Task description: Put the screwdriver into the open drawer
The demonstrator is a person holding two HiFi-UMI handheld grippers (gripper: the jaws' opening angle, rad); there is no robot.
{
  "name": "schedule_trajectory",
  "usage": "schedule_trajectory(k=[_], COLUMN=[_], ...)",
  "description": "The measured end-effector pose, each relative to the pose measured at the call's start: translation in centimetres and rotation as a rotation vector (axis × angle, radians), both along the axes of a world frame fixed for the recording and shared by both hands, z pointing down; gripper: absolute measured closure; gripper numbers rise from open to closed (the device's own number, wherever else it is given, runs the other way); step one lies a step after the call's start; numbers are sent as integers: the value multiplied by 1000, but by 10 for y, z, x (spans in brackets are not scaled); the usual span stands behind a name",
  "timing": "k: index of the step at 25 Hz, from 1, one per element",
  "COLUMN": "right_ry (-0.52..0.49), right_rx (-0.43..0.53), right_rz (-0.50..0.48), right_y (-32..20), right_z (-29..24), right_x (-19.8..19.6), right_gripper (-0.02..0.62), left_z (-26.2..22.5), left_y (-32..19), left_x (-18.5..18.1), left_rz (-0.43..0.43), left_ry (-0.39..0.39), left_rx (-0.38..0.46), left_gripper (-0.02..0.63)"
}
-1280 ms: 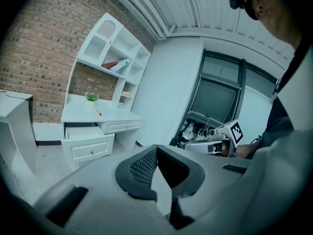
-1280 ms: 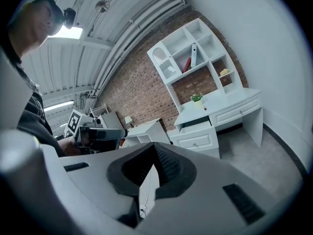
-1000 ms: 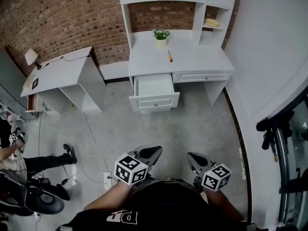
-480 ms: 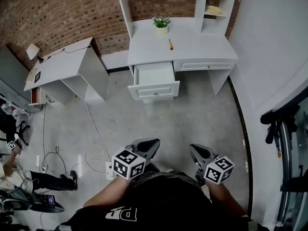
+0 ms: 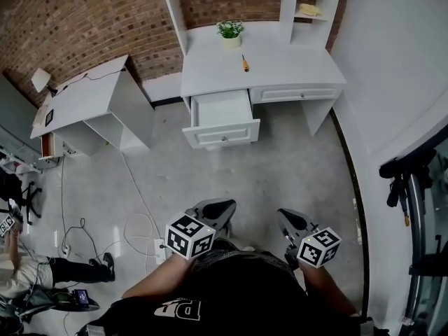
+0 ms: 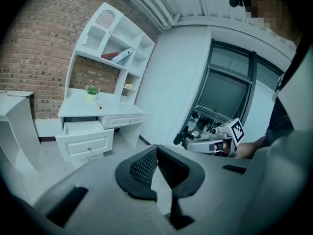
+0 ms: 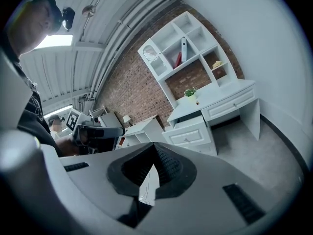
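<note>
brick wall backs a white desk (image 5: 287, 72) at the top of the frame. we note the screwdriver (image 5: 245, 63) lying on the desktop, upper centre, near a potted plant (image 5: 229, 32). the drawer (image 5: 222, 134) beneath stands open. left gripper (image 5: 225, 207) and right gripper (image 5: 282, 216) sit at lower centre, well apart from the desk, jaws pressed together, holding nothing.

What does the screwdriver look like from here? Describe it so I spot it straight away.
Find the white desk with the hutch against the brick wall. On its top, beyond the open drawer and just right of the small potted plant in the head view, lies the screwdriver. It is the only thin thing there, with an orange-yellow handle.
</note>
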State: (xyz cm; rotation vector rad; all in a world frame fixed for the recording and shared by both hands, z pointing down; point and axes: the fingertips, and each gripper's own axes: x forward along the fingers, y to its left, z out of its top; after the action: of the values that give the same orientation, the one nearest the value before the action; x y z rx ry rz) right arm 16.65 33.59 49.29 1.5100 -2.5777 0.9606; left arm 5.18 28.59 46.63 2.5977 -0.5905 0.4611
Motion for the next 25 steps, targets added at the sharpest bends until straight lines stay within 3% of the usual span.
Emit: schedule_trajectory(k=[6, 12, 25], right_ry=[12, 37, 81], right_rx=[-21, -17, -46], right_rz=[16, -18, -25], right_y=[-37, -93, -211], right_z=[4, -1, -6], right_x=[4, -13, -46], right_gripper=[592, 592, 592], left_z=[0, 3, 0], left_y=[-42, -98, -220], left_x=[-6, -26, -55], left_rz=[-8, -46, -36], left_ry=[9, 14, 47], left_rx=[1, -9, -8], left_gripper=[588, 588, 588])
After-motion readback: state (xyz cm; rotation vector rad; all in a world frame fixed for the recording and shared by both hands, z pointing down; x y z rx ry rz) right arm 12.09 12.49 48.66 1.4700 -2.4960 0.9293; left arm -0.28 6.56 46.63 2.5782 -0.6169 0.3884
